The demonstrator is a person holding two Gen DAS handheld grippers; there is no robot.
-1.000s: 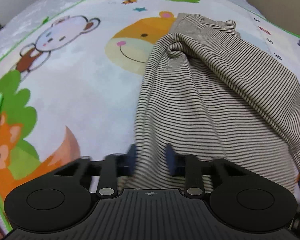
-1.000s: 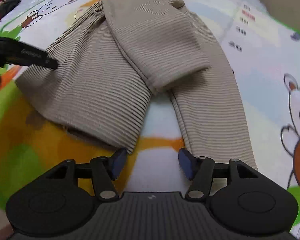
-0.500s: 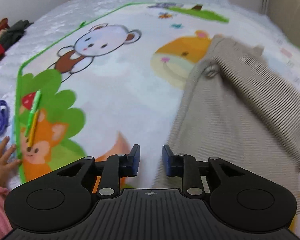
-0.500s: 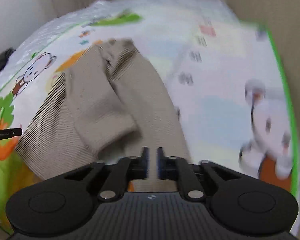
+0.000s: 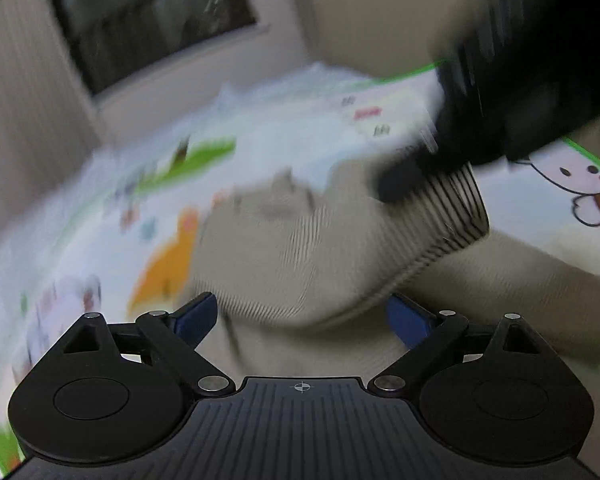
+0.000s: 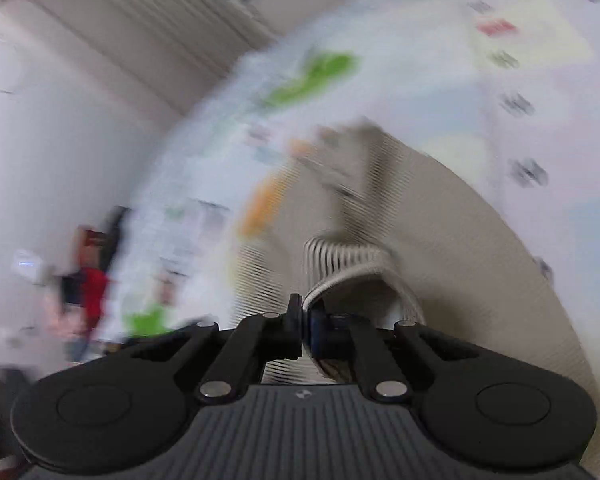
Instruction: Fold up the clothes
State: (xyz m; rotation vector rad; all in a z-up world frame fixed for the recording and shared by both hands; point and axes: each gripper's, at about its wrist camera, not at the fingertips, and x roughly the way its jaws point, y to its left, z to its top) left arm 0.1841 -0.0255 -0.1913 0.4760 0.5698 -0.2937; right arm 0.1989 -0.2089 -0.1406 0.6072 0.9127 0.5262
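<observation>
A beige striped garment (image 5: 300, 248) lies on the cartoon play mat (image 5: 100, 240). My left gripper (image 5: 302, 320) is open, its blue pads wide apart on either side of a fold of the fabric. My right gripper (image 6: 302, 322) is shut on a cuff-like hem of the striped garment (image 6: 352, 268) and holds it lifted. In the left wrist view the right gripper (image 5: 412, 172) appears as a dark blur gripping the striped hem above the mat. Both views are motion-blurred.
The play mat (image 6: 420, 92) has green borders and animal prints. A wall and a dark window (image 5: 148, 20) stand beyond it. Red and dark items (image 6: 88, 280) lie at the mat's left edge.
My right gripper has closed on the garment's hem and lifted it. My left gripper has opened wide and swung to face the far wall. Both cameras moved fast.
</observation>
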